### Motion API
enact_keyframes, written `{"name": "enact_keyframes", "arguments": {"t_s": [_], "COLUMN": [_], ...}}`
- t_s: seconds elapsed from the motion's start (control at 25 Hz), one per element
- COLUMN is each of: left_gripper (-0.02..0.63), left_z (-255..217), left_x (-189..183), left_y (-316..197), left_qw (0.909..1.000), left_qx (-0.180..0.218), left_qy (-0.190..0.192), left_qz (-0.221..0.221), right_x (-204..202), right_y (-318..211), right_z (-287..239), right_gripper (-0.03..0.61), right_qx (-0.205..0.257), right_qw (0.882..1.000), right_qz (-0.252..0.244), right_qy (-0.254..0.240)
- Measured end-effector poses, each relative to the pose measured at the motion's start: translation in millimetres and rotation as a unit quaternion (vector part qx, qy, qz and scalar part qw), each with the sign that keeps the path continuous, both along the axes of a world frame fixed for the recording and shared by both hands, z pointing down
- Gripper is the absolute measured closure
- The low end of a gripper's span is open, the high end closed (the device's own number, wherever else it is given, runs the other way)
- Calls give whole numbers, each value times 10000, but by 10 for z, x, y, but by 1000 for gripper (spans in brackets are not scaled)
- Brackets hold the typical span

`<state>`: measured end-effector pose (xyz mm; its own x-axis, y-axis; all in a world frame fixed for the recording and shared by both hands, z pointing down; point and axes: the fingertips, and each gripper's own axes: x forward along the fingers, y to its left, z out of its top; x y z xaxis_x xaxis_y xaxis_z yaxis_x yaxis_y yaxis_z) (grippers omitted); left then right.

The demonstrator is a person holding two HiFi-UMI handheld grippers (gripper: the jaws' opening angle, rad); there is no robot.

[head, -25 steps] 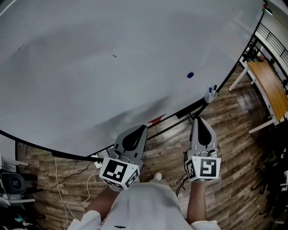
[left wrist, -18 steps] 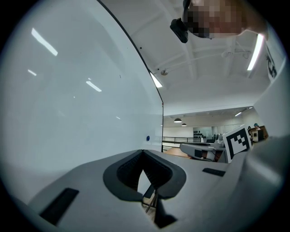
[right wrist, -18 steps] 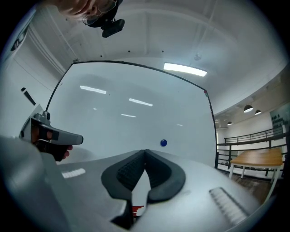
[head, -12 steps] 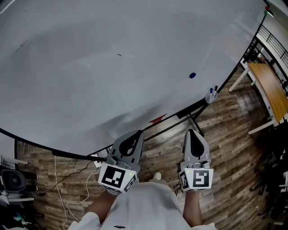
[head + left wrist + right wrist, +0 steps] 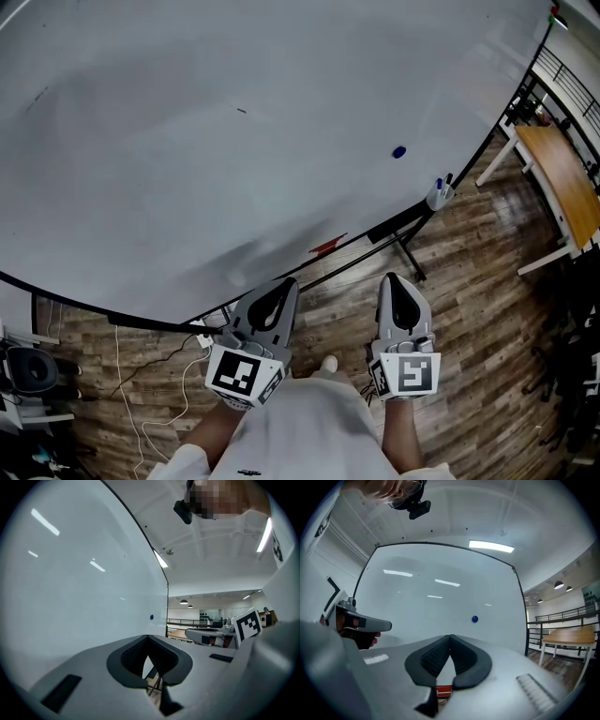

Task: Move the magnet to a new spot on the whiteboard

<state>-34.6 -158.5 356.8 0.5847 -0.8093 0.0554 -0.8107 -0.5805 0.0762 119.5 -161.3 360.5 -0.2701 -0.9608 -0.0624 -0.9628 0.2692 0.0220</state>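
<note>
Blue magnet [image 5: 398, 152] sits on the whiteboard [image 5: 187, 141] near its right edge, untouched. Over the last second I have drawn the left gripper [image 5: 284, 284] and right gripper [image 5: 392, 279] back from the board, both closed on nothing, so I judge no reach is under way.

Whiteboard [image 5: 234, 141]: smooth, glossy white surface that mirrors the ceiling lights, edged by a thin dark frame. Magnet [image 5: 398, 152]: small blue disc, finish too small to tell. Left gripper [image 5: 289, 281] and right gripper [image 5: 390, 277]: matt grey plastic shells; their 2 sets of pads [image 5: 433, 656] are black, ribbed, rubber-like. Floor [image 5: 469, 281]: brown wood planks with visible grain. Table [image 5: 562, 183]: smooth light wood top. Shirt [image 5: 300, 431]: white cloth.
</note>
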Motion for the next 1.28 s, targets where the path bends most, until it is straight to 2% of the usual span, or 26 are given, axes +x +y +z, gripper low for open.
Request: {"name": "enact_keyframes", "arguments": {"t_s": [1.28], "left_gripper": [607], "left_z": [54], "left_x": [57], "left_y": [152], "left_qw": [9999], "left_qx": [-81], "left_qy": [-31], "left_qz": [61], "right_x": [-39], "right_y": [125], "right_z": [21], "right_gripper": [568], "right_qx": [-35], "right_qw": [9999], "right_qz": [-159], "right_qy": [-52]}}
